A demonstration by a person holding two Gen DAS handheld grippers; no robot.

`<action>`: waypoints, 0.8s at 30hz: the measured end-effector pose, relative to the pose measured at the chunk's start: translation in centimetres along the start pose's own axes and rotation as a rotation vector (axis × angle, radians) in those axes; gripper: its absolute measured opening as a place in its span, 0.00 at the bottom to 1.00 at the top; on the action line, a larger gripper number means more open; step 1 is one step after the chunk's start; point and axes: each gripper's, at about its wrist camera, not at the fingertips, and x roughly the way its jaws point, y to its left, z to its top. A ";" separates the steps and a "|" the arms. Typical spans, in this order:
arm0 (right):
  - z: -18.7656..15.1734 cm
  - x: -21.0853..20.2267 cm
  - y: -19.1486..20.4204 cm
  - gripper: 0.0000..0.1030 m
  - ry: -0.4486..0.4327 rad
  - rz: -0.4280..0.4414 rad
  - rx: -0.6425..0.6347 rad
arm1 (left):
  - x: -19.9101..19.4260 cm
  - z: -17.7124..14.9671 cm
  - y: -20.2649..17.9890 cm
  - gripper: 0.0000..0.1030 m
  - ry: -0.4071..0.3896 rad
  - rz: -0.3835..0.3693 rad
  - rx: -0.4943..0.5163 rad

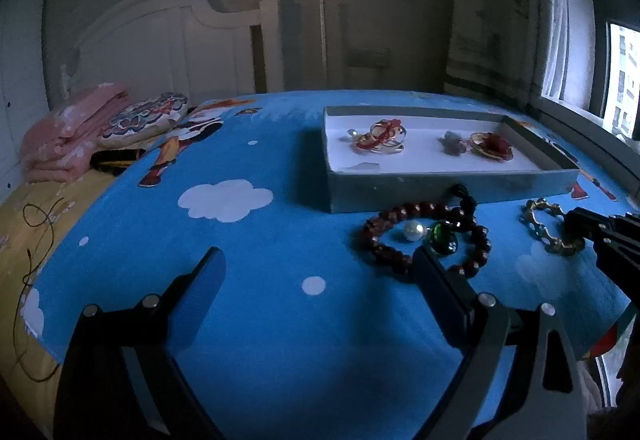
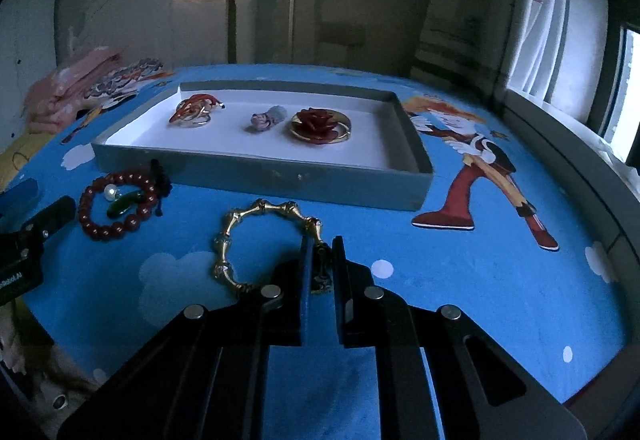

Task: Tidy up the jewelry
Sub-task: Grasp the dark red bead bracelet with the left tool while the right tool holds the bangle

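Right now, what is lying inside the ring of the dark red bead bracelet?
Inside the dark red bead bracelet lie a white pearl and a green glass piece on the blue cloth. Their undersides are hidden.

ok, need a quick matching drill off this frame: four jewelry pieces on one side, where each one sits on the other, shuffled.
Things:
1. gold bracelet
2. red rose brooch
3. pearl
4. red bead bracelet

Places:
A. inside the ring of red beads, beside the green pendant
B. on the blue sheet in front of the box, left of the gold piece
C. in the grey box, toward its right end
D. between the right gripper fingers, on the sheet

Pairs: 1-D, 2-C, 3-A, 4-B
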 end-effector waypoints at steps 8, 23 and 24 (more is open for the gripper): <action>-0.2 -0.1 -0.3 0.09 -0.002 0.004 0.013 | 0.5 0.6 -1.1 0.88 0.008 -0.001 0.030; -0.3 -0.2 -0.4 0.10 -0.004 0.019 0.032 | 1.6 0.6 1.1 0.84 0.076 -0.001 -0.044; -0.3 -0.2 -0.4 0.10 -0.004 0.021 0.034 | 1.6 0.6 1.3 0.81 0.076 0.005 -0.047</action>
